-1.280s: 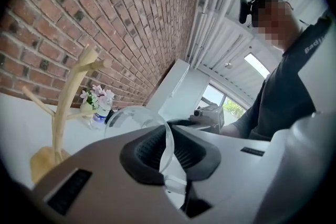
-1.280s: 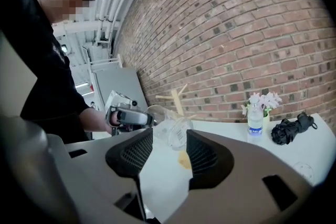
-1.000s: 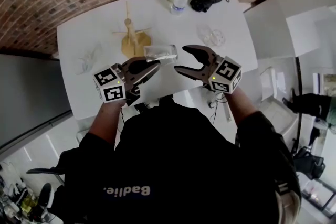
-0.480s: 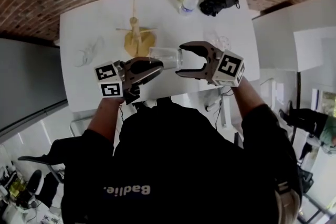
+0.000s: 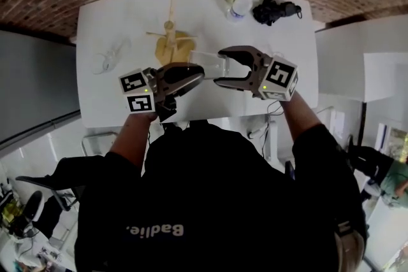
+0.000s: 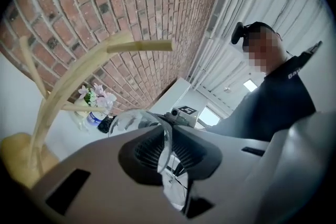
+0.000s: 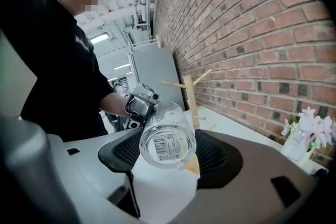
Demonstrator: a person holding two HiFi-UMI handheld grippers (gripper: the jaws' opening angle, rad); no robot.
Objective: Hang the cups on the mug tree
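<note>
1. Loosening a little, the left tongs (image 6: 165,152) have just been opening, yet they still pinch the cup (image 7: 168,140) by its rim wall
2. The right tongs (image 5: 221,67) have spread wide and stand released around the cup's base; they seem not to touch it
3. Since a second ago both tongs have brought the cup nearer the tree (image 5: 171,46); it now hangs in the air just in front of the tree's base
4. By my reading a handover is starting, and no hanging is done yet

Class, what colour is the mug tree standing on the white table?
The mug tree is pale, light tan natural wood. It shows best in the head view.
</note>
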